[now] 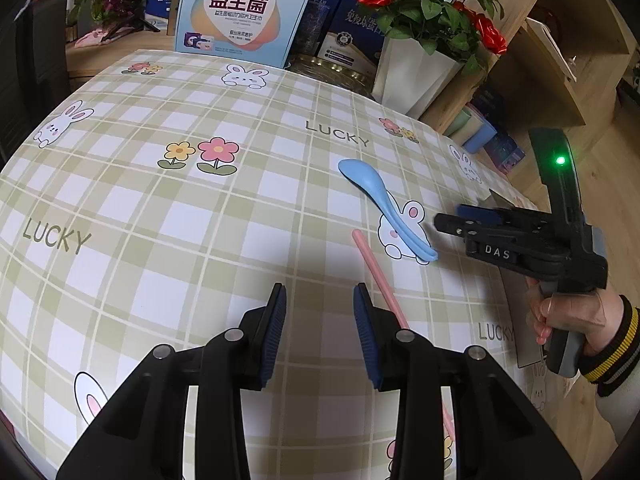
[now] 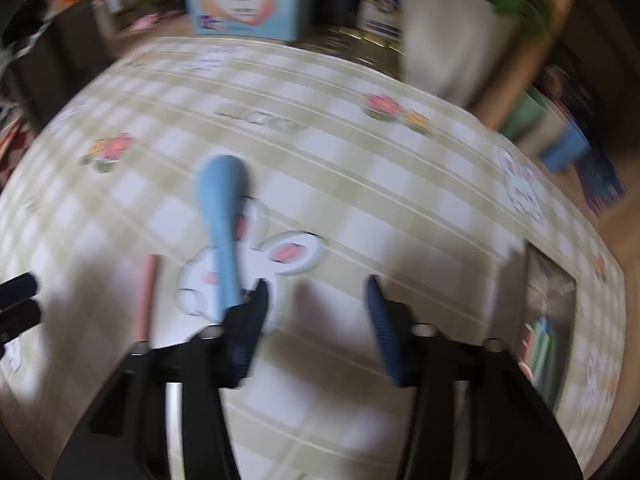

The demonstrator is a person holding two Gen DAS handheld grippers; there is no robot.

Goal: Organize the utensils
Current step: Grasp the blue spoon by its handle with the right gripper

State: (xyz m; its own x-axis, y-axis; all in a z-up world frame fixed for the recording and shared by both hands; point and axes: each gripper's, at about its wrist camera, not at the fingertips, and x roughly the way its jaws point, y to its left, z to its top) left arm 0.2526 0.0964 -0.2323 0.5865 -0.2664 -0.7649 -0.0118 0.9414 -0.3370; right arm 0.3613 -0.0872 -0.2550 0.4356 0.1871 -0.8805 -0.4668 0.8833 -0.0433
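Observation:
A light blue spoon (image 1: 384, 204) lies on the checked tablecloth (image 1: 200, 220), its bowl pointing away and its handle over a printed rabbit. A thin pink stick (image 1: 376, 276) lies just left of it, and its near end runs under my left gripper's right finger. My left gripper (image 1: 320, 320) is open, with only cloth between its pads. A hand holds my right gripper (image 1: 448, 224) just right of the spoon's handle end. In the blurred right wrist view, the right gripper (image 2: 316, 312) is open and the spoon (image 2: 224, 220) ends by its left finger, outside the gap. The pink stick (image 2: 147, 296) lies further left.
A white pot of red roses (image 1: 412, 72) and a blue-and-white box (image 1: 244, 12) stand at the table's far edge. A grey holder with coloured utensils (image 2: 548, 320) sits at the right edge. A wooden shelf with cups (image 1: 476, 132) stands beyond the table.

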